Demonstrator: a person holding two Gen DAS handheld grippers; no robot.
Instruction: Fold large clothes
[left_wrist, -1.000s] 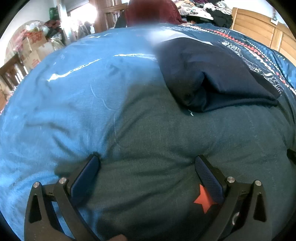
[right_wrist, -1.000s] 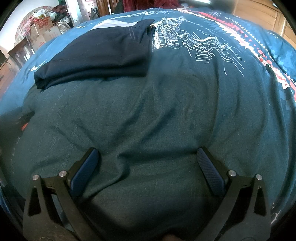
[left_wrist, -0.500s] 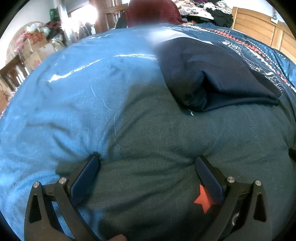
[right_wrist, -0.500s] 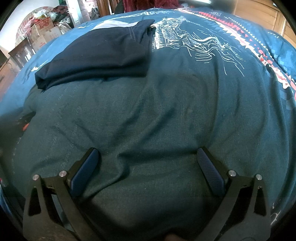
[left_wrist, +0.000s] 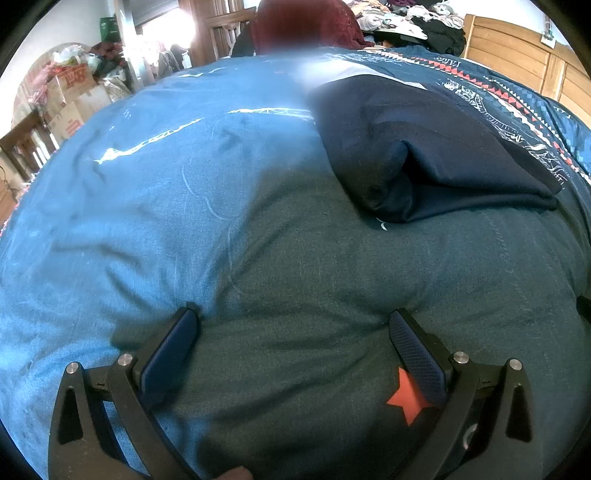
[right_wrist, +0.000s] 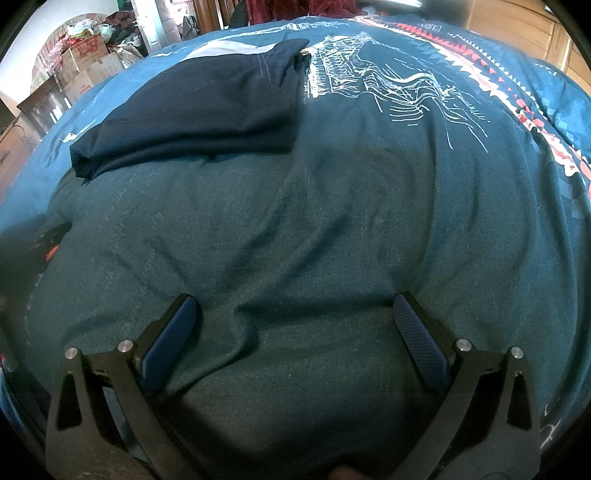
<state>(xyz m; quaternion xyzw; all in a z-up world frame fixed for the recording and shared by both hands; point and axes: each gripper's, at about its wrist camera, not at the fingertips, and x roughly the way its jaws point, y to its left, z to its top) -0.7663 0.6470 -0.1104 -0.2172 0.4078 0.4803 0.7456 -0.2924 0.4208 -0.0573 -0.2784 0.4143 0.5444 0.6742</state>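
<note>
Where the teal bedspread (right_wrist: 332, 229) bulges up across the bed, a folded navy garment (right_wrist: 207, 122) lies flat on it, well beyond both grippers; in the left wrist view the same garment (left_wrist: 424, 158) sits up and to the right, its near edge rolled into a soft fold. A pale panel peeks out at its far end, though whether that belongs to the garment or lies under it is hard to tell.

Both tools rest low against the cloth. Jaws of the left gripper (left_wrist: 293, 325) are spread wide with only bedspread between them, nothing pinched; a red star sticker (left_wrist: 406, 402) marks its right finger. Jaws of the right gripper (right_wrist: 295, 314) are likewise spread, with bare wrinkled fabric between them.

Printed on the bedspread is a white line drawing (right_wrist: 388, 88) and a red-and-white zigzag border (right_wrist: 517, 99); small lettering beside the border is too distorted to read. Cardboard boxes (left_wrist: 70, 96) stacked at the far left carry red printing, illegible from here. A blurred dark-red shape (left_wrist: 306, 26) sits past the bed's far edge, and a wooden headboard (left_wrist: 524, 62) is cut off at the right. Heaped clothes (left_wrist: 417, 18) beyond are hard to sort out.
</note>
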